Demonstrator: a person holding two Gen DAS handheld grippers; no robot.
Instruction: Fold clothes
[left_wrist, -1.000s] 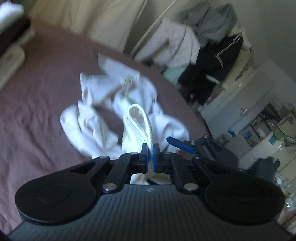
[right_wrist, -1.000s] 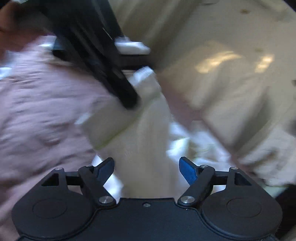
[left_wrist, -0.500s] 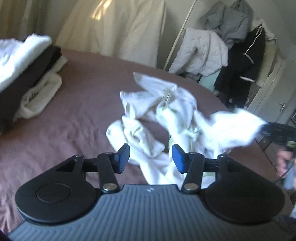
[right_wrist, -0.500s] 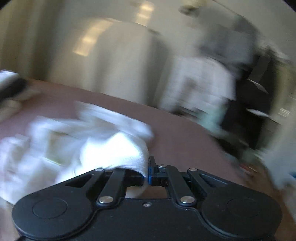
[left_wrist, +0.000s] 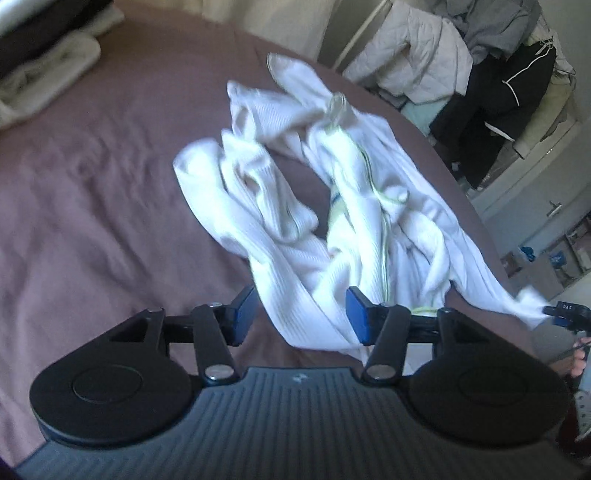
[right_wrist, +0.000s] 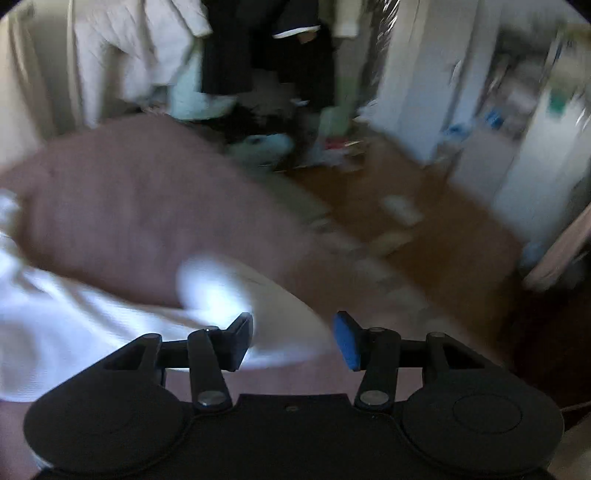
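- Left gripper (left_wrist: 301, 314): jaws opening, apart, white garment (left_wrist: 314, 192) lying loose between them.
- Right gripper (right_wrist: 293, 338): jaws opening, apart over the garment's edge on the bed (left_wrist: 92, 177).

Right wrist view is motion-blurred throughout. The white garment (right_wrist: 110, 317) runs off the left edge; its weave and outline cannot be read, nor whether it touches the pads of the right gripper (right_wrist: 293, 341). Floor clutter (right_wrist: 332, 147) is unidentifiable.

Left wrist view: the garment's near fold passes behind the left gripper (left_wrist: 301, 319). The folded stack (left_wrist: 44, 48) is cut off at the top left corner. A hand (left_wrist: 576, 360) is cropped at the right edge.
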